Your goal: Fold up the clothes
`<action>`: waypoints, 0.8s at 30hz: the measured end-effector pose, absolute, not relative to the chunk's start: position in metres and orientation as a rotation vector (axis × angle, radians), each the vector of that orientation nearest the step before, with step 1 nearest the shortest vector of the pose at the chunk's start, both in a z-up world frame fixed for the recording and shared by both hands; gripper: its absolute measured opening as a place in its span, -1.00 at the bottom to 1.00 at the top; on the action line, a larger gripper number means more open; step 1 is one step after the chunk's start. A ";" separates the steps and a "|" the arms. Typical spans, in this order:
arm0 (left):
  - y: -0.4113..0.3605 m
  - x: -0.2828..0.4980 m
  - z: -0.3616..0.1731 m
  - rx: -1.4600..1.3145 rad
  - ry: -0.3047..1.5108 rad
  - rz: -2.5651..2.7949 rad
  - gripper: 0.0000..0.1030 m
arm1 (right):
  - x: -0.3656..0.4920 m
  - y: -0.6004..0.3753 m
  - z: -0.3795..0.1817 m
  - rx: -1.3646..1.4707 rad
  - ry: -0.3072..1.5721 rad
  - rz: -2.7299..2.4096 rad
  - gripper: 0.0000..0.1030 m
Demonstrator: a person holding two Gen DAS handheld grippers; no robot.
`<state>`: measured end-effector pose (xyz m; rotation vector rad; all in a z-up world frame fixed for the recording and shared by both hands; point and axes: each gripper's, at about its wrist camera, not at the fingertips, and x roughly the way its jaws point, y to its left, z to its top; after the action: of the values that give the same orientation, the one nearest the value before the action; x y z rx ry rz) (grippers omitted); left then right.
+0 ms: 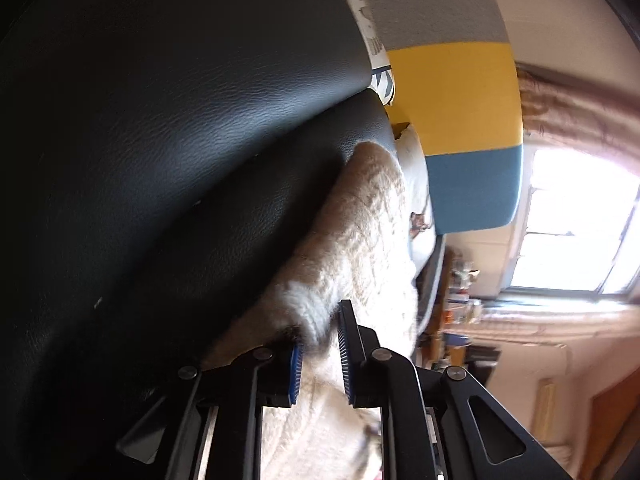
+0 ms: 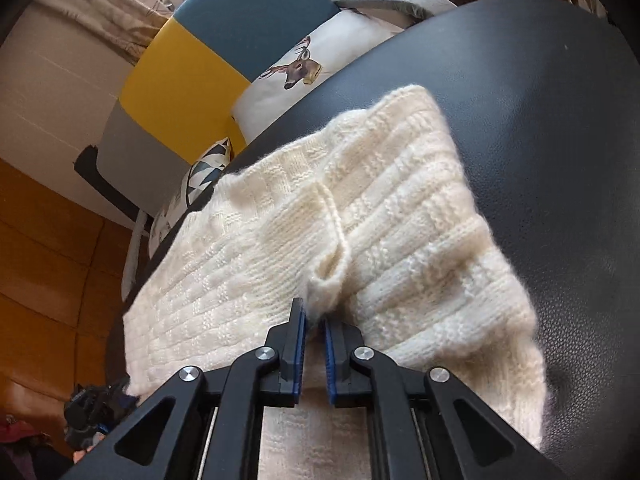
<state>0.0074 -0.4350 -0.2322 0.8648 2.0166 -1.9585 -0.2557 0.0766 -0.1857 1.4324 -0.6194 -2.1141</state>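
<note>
I see one cream sweater (image 2: pixel 320 216) on black seat (image 2: pixel 540 120). Left tongs (image 1: pixel 320 344) and right tongs (image 2: pixel 314 320) each clamp its knit. Two cushions (image 2: pixel 320 60) beyond.

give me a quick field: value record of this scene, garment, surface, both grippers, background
garment: cream knit sweater, partly folded, lying flat
surface: black leather seat
right gripper: jaws nearly closed, pinching a raised fold of the knit
left gripper: jaws around a bunched edge of the sweater, gap wider
background: deer-print cushion, geometric-print cushion, colour-block chair back in grey, yellow, teal
</note>
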 end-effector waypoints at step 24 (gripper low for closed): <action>-0.447 -0.025 -0.192 1.193 1.488 -2.230 -0.55 | -0.245 0.013 -0.137 1.350 -0.250 -2.138 -0.50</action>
<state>-0.0253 -0.4470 -0.1924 1.1932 1.4877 -2.2304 -0.2448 0.0125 -0.1368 1.3501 -0.2504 -2.1380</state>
